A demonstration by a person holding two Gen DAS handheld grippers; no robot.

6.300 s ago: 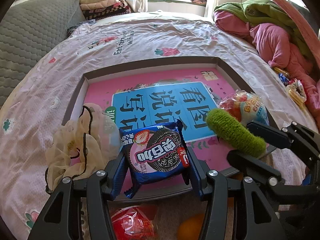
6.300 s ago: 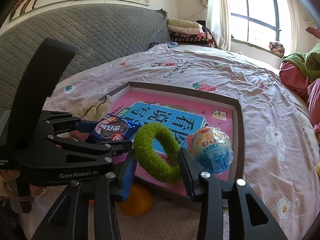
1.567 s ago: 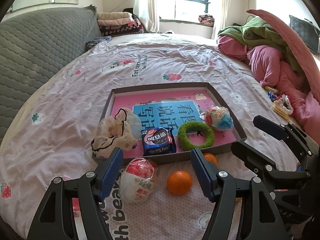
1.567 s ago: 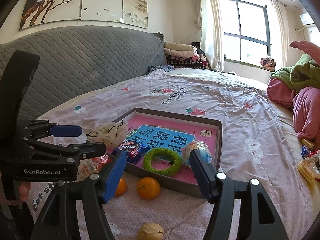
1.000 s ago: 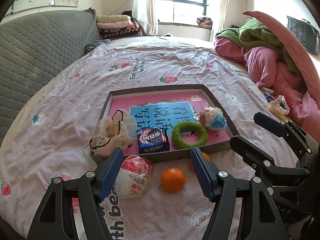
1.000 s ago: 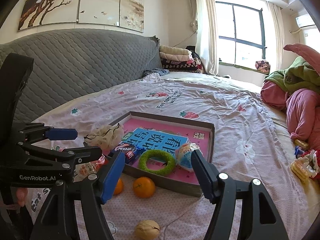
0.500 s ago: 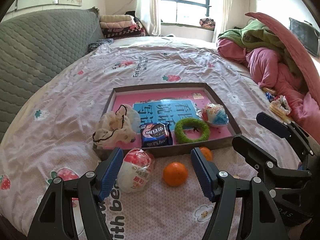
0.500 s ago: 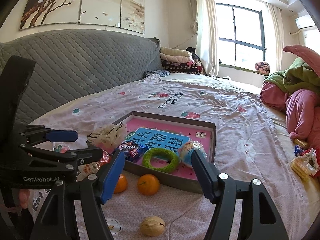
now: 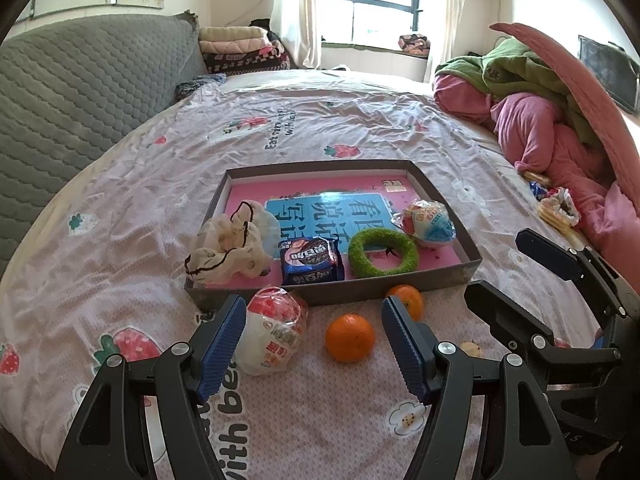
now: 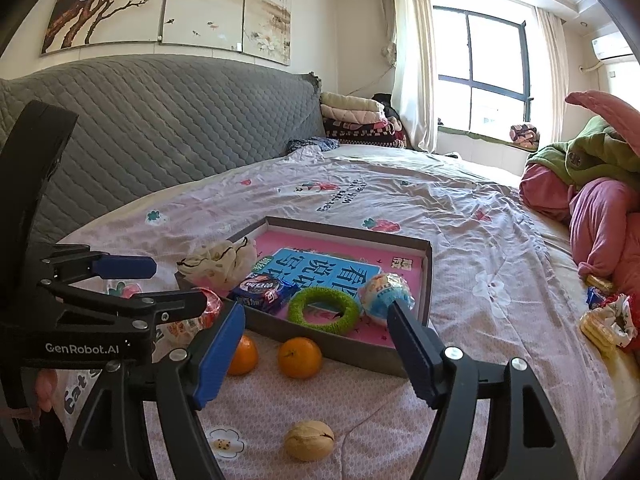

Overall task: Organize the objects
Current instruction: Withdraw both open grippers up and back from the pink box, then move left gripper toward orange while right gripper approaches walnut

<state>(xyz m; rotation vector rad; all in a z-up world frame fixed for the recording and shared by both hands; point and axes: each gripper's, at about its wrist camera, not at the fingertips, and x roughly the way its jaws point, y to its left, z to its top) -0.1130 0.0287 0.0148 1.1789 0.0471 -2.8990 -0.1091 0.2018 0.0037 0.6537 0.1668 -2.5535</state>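
Observation:
A grey tray (image 9: 340, 292) with a pink book in it lies on the bed. It holds a cream scrunchie (image 9: 228, 248), a blue cookie packet (image 9: 311, 260), a green ring (image 9: 356, 254) and a blue-white wrapped egg (image 9: 428, 222). In front of it on the sheet lie a red-white wrapped egg (image 9: 272, 332), two oranges (image 9: 350, 336) (image 9: 406, 298) and a walnut (image 10: 309, 445). My left gripper (image 9: 313, 312) hovers open and empty above the red egg and the nearer orange. My right gripper (image 10: 316, 310) is short of the tray, its jaws opening with nothing between them.
Pink and green bedding (image 9: 540, 112) is heaped on the right, with snack wrappers (image 9: 556, 208) beside it. A grey quilted headboard (image 9: 80, 80) runs along the left. Folded blankets (image 9: 240, 52) are stacked at the far end under the window.
Earlier the left gripper held the cookie packet and the right held the green ring over the tray; both now lie in the tray. Both grippers have drawn back, and the right jaws widened slightly.

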